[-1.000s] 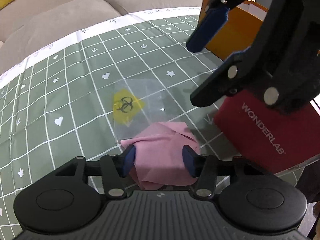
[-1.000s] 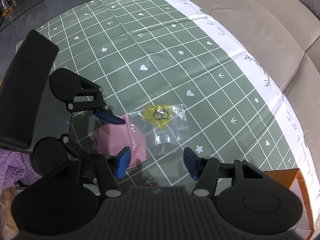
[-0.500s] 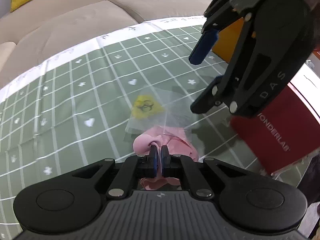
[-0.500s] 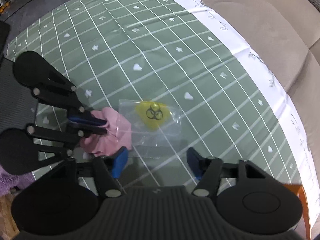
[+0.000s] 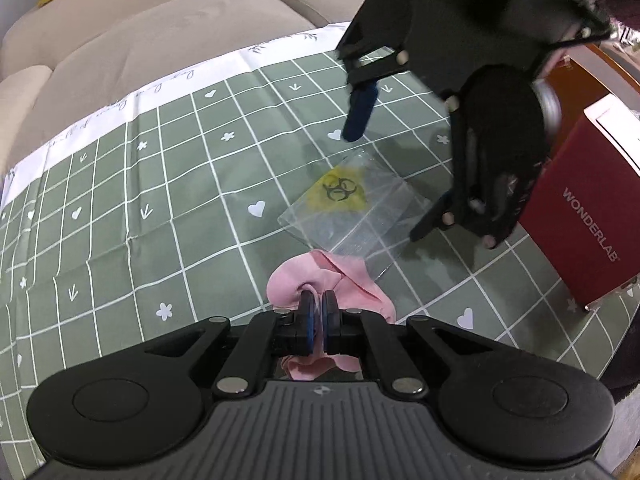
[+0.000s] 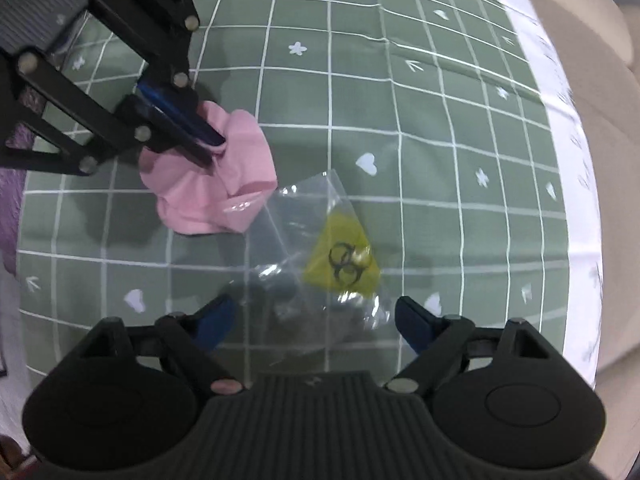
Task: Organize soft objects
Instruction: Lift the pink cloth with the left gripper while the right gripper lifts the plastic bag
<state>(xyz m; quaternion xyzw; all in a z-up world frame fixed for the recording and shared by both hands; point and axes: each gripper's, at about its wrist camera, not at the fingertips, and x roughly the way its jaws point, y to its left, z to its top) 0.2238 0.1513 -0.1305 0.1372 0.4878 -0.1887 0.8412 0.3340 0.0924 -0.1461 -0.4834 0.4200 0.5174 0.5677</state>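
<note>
A pink cloth (image 5: 352,284) (image 6: 216,184) lies bunched on the green grid tablecloth (image 5: 132,208). My left gripper (image 5: 319,314) (image 6: 214,142) is shut on a fold of it. One corner of the cloth lies under the edge of a clear plastic bag (image 5: 352,208) (image 6: 316,248) with a yellow biohazard mark, flat on the tablecloth. My right gripper (image 6: 314,320) (image 5: 392,184) hangs over the bag, pointing steeply down. Its jaws are opening, one blue pad on each side of the bag's near end, and neither pad presses on it.
A red box (image 5: 588,216) marked WONDERLAB stands at the right of the table. A beige sofa (image 5: 140,28) runs behind the tablecloth's white border (image 6: 576,184). Something purple (image 6: 12,184) shows at the left edge of the right wrist view.
My left gripper closed on the pink cloth and gathered it up. My right gripper rolled, came down over the bag and spread its jaws wider.
</note>
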